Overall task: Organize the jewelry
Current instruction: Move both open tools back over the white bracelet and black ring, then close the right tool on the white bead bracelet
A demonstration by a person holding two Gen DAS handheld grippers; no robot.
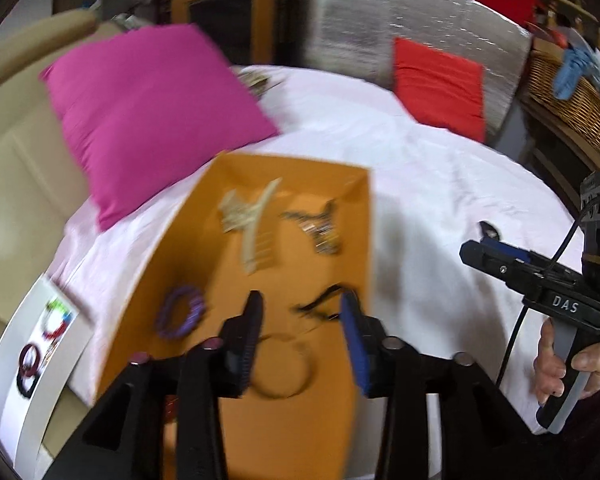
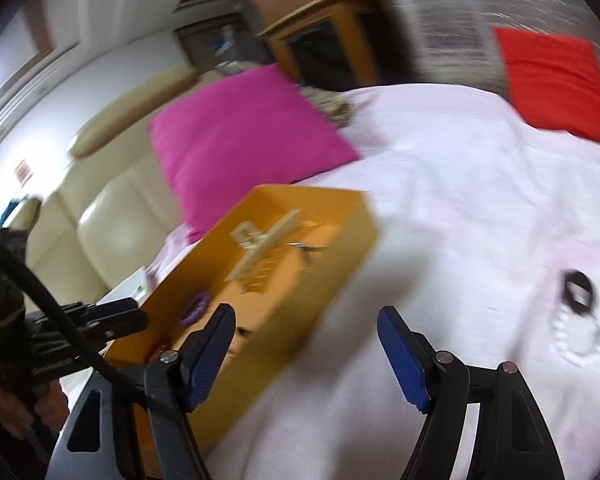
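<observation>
An orange box (image 1: 180, 240) lies open on a white sheet (image 1: 440, 184). It holds a cream hair clip (image 1: 256, 224), a dark metal clip (image 1: 320, 228), a purple bracelet (image 1: 182, 311), a thin hoop (image 1: 282, 368) and a dark piece (image 1: 320, 304). My left gripper (image 1: 300, 320) is open and empty, just above the hoop inside the box. My right gripper (image 2: 306, 332) is open and empty over the sheet beside the box (image 2: 320, 264); it also shows in the left wrist view (image 1: 484, 240). A dark ring (image 2: 578, 292) and a white bead string (image 2: 576, 340) lie on the sheet to its right.
A pink cushion (image 1: 152, 112) lies behind the box, a red cushion (image 1: 440, 84) at the back right. A white card (image 1: 40, 344) with several bracelets sits left of the box, beside a beige sofa (image 1: 16, 168). A wicker basket (image 1: 568, 104) stands far right.
</observation>
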